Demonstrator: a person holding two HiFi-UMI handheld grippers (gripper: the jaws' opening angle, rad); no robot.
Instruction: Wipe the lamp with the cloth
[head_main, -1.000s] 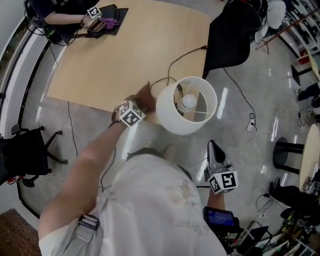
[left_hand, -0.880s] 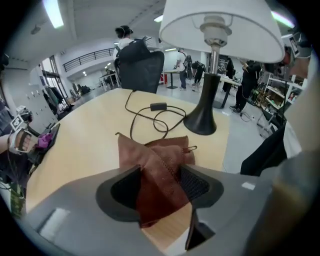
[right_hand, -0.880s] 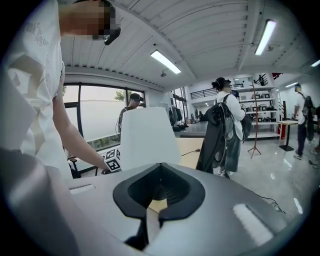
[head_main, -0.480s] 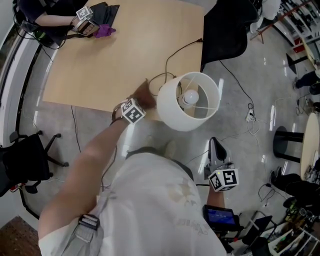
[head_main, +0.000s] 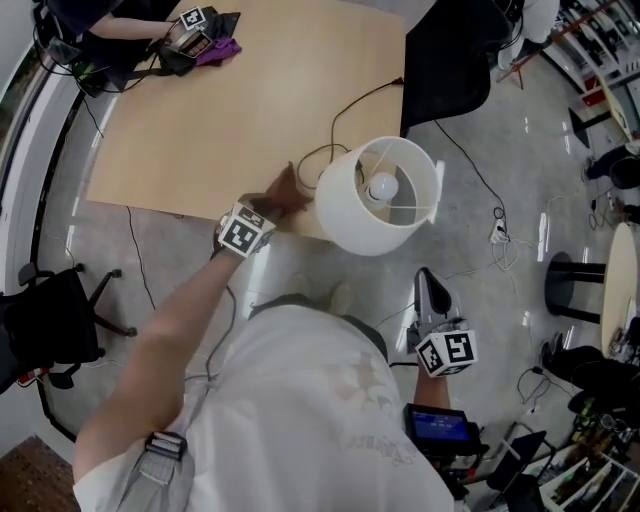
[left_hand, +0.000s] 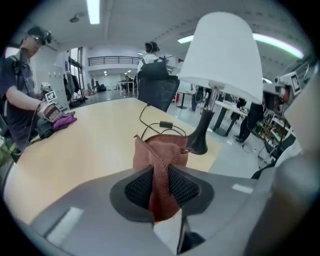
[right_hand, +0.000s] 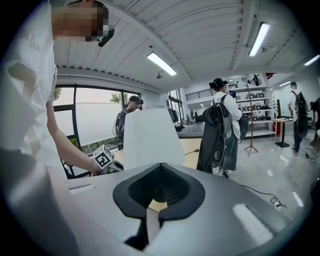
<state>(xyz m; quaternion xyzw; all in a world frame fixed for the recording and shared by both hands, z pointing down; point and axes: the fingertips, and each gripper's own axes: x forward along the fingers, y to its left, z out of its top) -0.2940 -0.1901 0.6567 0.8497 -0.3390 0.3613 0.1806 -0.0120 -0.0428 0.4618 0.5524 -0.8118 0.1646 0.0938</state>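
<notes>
While L gripper (left_hand: 161, 187) jaws are closing, 1 reddish cloth (left_hand: 162, 152) pinched betw. them, R gripper (right_hand: 159, 175) jaws sit together, empty; 1 white lamp (head_main: 375, 195) on tabletop (head_main: 230, 110).

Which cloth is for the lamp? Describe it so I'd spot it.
On the wooden table stands a white lamp. Beside its base, the rust-brown cloth stands between the closing jaws of the left gripper; the other cloth, across the table, is purple.

Steep overhead, two low; common lamp (head_main: 375, 195)
</notes>
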